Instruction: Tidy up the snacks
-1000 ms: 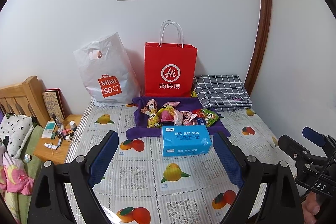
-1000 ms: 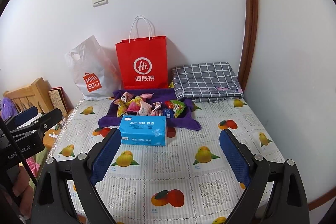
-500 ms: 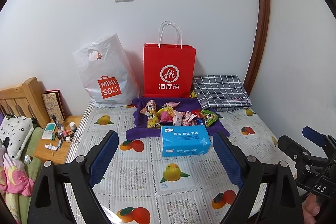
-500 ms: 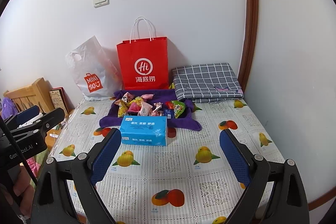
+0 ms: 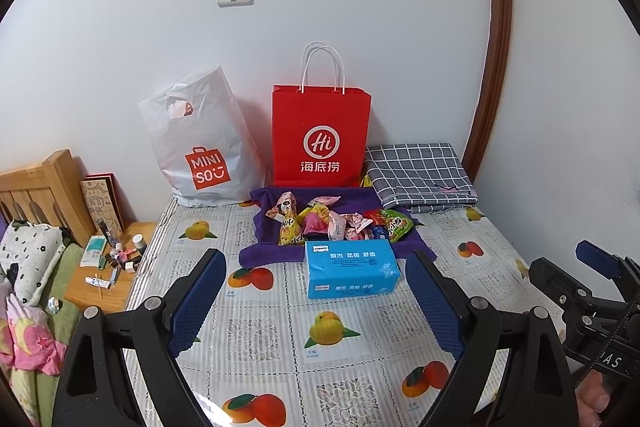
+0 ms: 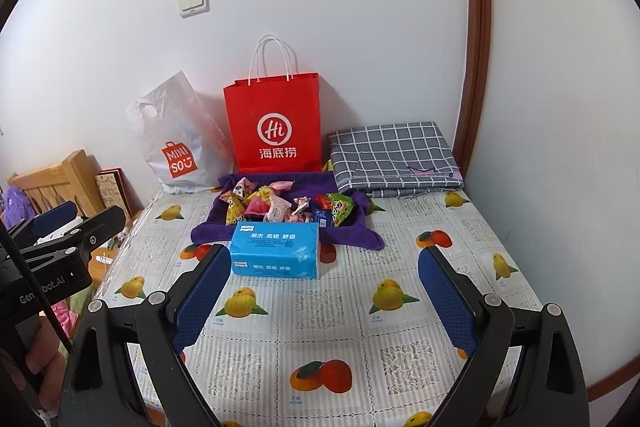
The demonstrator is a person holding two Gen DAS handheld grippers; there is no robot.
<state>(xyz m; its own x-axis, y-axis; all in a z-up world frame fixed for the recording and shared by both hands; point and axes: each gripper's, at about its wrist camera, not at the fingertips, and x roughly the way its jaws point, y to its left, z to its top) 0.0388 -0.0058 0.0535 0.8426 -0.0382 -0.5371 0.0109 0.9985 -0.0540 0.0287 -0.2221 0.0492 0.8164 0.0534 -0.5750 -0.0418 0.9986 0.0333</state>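
Snack packets: lying heaped on purple cloth, ahead of both claws
Left claw: hanging spread wide, empty
Right claw: likewise gaping, empty
Progress: unsettled

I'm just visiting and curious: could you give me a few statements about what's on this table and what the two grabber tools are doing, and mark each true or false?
1. The snacks lie piled on a purple cloth. True.
2. The blue tissue pack sits behind the red paper bag. False: it lies in front of the snack pile, nearer the cameras; the red bag stands at the wall.
3. The left gripper has its fingers wide apart and holds nothing. True.
4. The right gripper is clamped on a snack. False: its fingers are spread open and empty, short of the pile.
5. A white Miniso bag stands left of the red bag. True.
6. The folded checked cloth is green. False: it is grey with white lines.
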